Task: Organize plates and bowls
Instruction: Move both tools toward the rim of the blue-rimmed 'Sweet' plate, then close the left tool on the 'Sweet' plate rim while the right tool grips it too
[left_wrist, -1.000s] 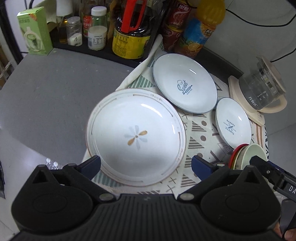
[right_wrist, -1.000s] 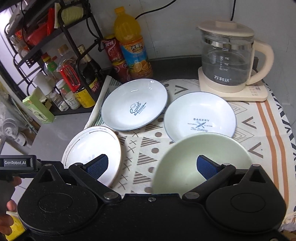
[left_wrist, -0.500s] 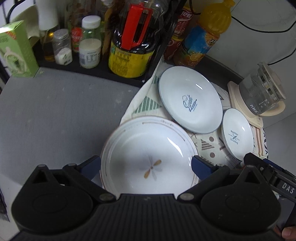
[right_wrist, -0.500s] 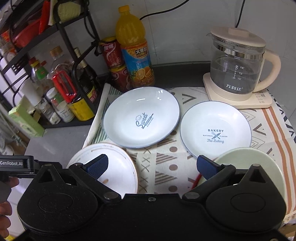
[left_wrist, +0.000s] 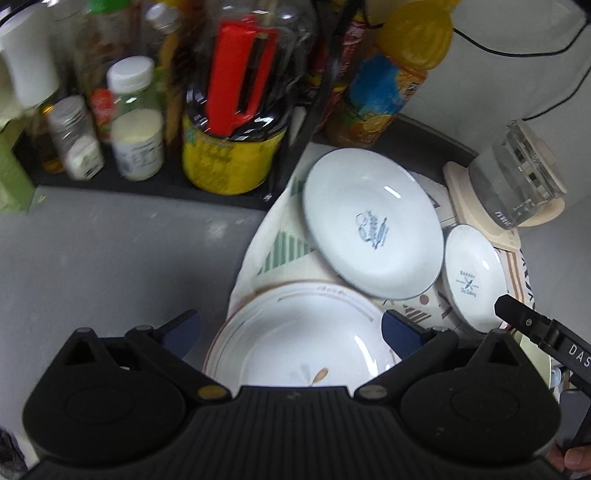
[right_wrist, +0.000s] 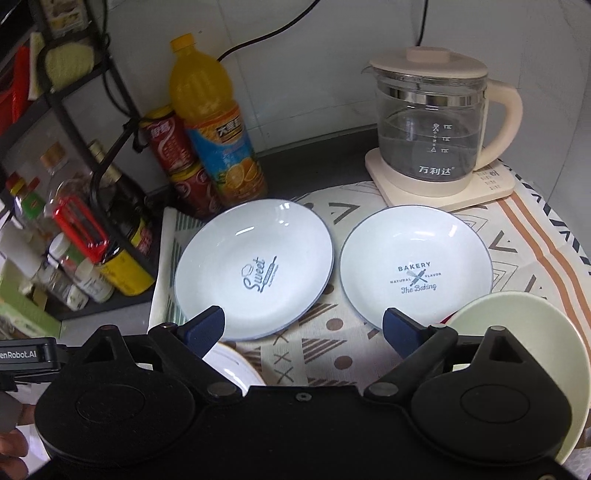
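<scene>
Flower plate (left_wrist: 295, 347): white, thin brown rim line, petal motif at centre; lower middle of the left wrist view, on the patterned cloth (right_wrist: 332, 332), its near edge hidden by the left gripper (left_wrist: 291, 330). That gripper's blue pads stand spread either side of the plate; contact cannot be told.

Sweet plate (right_wrist: 255, 269): pale blue-white, dark rim, "Sweet" script with a rolling pin; centre of the right wrist view.

Bakery plate (right_wrist: 415, 271): same glaze, printed "BAKERY Natural Flavor The Baking"; right of centre, just beside the Sweet plate.

Green bowl (right_wrist: 517, 332): pale green, plain; lower right, partly behind the right gripper (right_wrist: 303, 328), a red rim showing beneath it.

Right gripper: jaws wide and closing, nothing pinched, cloth and plate edges between them.

Kettle (right_wrist: 432, 122): glass, cream lid and base; upper right.

Juice bottle (right_wrist: 214, 122): orange; upper left of centre.
</scene>
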